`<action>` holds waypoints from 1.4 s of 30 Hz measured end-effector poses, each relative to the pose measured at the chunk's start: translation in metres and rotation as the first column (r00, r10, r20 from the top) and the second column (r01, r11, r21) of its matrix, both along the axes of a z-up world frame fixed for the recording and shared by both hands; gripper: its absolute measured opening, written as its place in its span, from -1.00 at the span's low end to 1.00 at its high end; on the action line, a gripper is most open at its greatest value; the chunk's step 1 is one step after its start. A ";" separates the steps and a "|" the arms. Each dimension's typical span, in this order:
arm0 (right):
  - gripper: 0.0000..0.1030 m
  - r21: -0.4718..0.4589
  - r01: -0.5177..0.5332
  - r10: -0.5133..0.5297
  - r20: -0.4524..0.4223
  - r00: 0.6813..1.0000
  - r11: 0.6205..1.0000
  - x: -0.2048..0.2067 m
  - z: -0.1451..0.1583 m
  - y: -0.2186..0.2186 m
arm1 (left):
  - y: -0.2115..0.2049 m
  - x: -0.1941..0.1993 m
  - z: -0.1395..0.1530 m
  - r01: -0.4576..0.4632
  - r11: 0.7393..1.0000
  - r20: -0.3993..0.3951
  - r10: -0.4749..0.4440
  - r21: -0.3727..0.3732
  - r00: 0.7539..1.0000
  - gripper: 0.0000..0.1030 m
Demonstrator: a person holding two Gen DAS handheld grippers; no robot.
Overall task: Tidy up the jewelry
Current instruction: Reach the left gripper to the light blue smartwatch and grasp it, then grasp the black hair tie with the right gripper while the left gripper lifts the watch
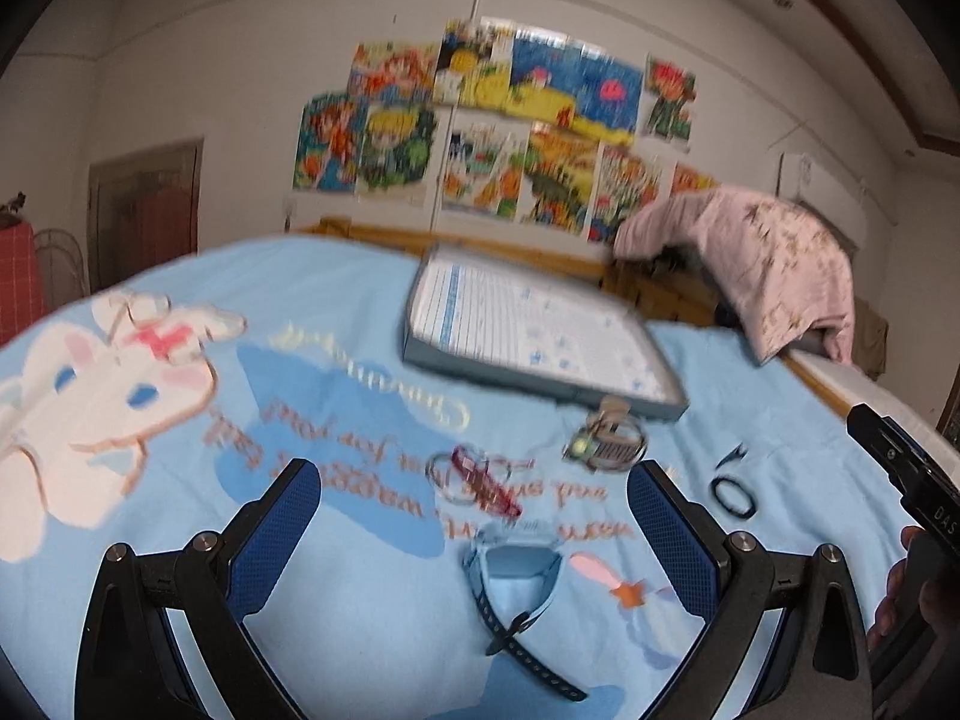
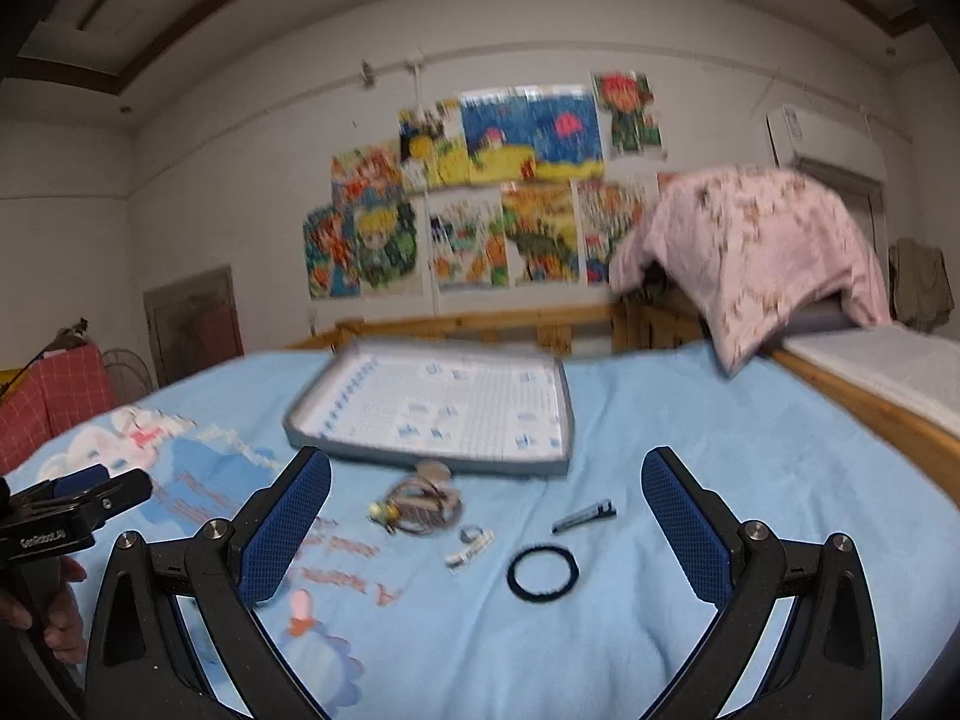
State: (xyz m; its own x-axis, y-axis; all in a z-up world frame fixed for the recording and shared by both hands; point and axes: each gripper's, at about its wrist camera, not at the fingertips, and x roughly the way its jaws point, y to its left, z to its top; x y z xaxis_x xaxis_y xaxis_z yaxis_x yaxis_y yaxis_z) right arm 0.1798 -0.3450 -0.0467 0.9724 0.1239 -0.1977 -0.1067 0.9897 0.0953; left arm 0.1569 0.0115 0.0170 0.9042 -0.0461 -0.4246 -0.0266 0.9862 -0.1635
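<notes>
Both views are blurred, so small detail is uncertain; the left gripper [image 1: 474, 516] hangs over a bed covered by a light blue blanket [image 1: 336, 612], its blue-padded fingers [image 1: 276, 534] spread wide apart with nothing between them; the right gripper [image 2: 486, 525] is likewise spread wide and empty, its pads [image 2: 690, 528] above the same blanket.

The jewelry lies scattered on the blanket in front of a shallow grey tray [image 2: 561, 414] lined with white and blue printed paper, which holds none of the pieces; just before the tray's near edge sits a tangled cluster of bracelets [image 2: 423, 507] with a pale green bead at one side; a light blue watch [image 1: 516, 570] with a dark strap lies nearest the left gripper, and beside it a dark red hair clip [image 1: 483, 480] rests across a clear ring-like piece.

In the right wrist view a black hair tie [image 2: 543, 573] lies flat between the gripper's fingers; a dark hair clip [image 2: 585, 516] lies just beyond it; a small pale piece [image 2: 471, 546] lies to its left, its kind unclear.

A pink floral cloth [image 2: 756, 258] is draped over the wooden bed rail at the right; colourful drawings [image 2: 480, 198] cover the wall behind.
</notes>
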 end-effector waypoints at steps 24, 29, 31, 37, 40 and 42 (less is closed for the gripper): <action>0.49 0.049 0.025 -0.007 -0.338 0.941 0.999 0.079 -0.081 -0.008 | -0.035 0.054 -0.070 0.108 0.994 -0.252 -0.105 -0.002 0.962 0.66; 0.36 0.034 0.013 0.001 -0.370 0.929 0.999 0.088 -0.088 -0.002 | -0.045 0.062 -0.077 0.132 0.991 -0.275 -0.125 0.007 0.953 0.47; 0.26 0.028 0.010 0.002 -0.382 0.924 1.000 0.091 -0.089 0.000 | -0.046 0.063 -0.078 0.134 0.991 -0.277 -0.128 0.003 0.952 0.40; -0.02 0.019 0.006 0.002 -0.422 0.907 1.000 0.099 -0.095 0.003 | -0.042 0.063 -0.080 0.136 0.990 -0.279 -0.138 -0.027 0.950 0.09; -0.20 0.011 -0.015 0.018 -0.429 0.903 1.000 0.100 -0.097 0.007 | -0.043 0.063 -0.079 0.146 0.989 -0.277 -0.150 -0.034 0.949 0.09; -0.26 0.006 -0.022 0.022 -0.433 0.901 1.000 0.100 -0.098 0.008 | -0.042 0.063 -0.079 0.151 0.988 -0.275 -0.157 -0.043 0.949 0.09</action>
State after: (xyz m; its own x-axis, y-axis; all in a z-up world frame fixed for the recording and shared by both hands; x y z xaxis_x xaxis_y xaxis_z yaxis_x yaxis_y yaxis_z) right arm 0.2795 -0.3371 -0.1444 0.7876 0.1449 -0.5989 -0.0768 0.9875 0.1379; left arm 0.2200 -0.0310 -0.0622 0.7326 -0.1876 -0.6543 0.0786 0.9782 -0.1924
